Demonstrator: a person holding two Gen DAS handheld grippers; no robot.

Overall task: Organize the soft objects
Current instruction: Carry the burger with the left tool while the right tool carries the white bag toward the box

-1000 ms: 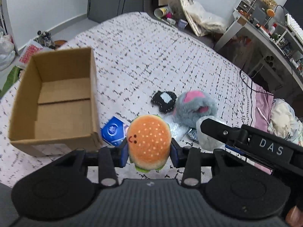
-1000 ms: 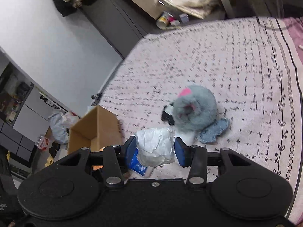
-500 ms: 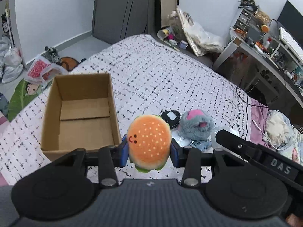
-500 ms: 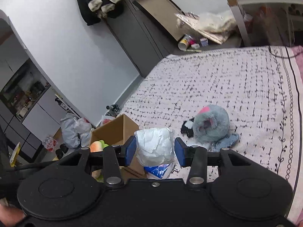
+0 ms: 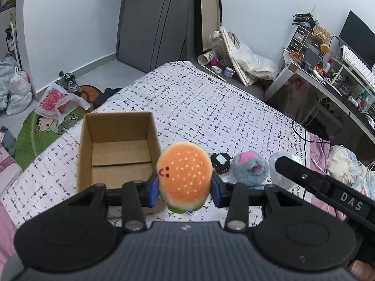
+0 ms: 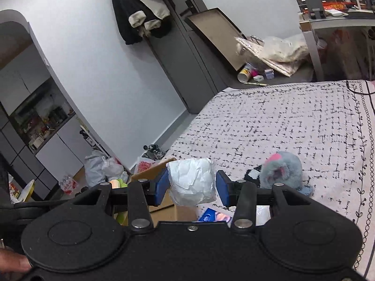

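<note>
Left wrist view, left to right: I am looking at the open brown cardboard box (image 5: pixel 117 149) sitting on the white bedspread with black dashes (image 5: pixel 211 107), its inside bare. Just right of it, my left gripper (image 5: pixel 185 188) is pinching the round orange plush hamburger with a small face (image 5: pixel 184 174) between its blue pads, above the bedspread. Beyond it, the small black plush (image 5: pixel 220 161) and the fluffy grey-and-pink plush toy (image 5: pixel 249 169) are lying side by side on the bedspread.

Right wrist view, left to right: I am seeing a corner of the same box (image 6: pixel 152 171) behind the fingers. My right gripper (image 6: pixel 192 187) is clamping the crumpled white paper-wrapped bundle (image 6: pixel 192 180), clear of the bedspread (image 6: pixel 293 121). A blue packet (image 6: pixel 211 216) is lying beneath it. At right, the grey-and-pink toy (image 6: pixel 281 169) is resting touching the black plush (image 6: pixel 252 175).
</note>
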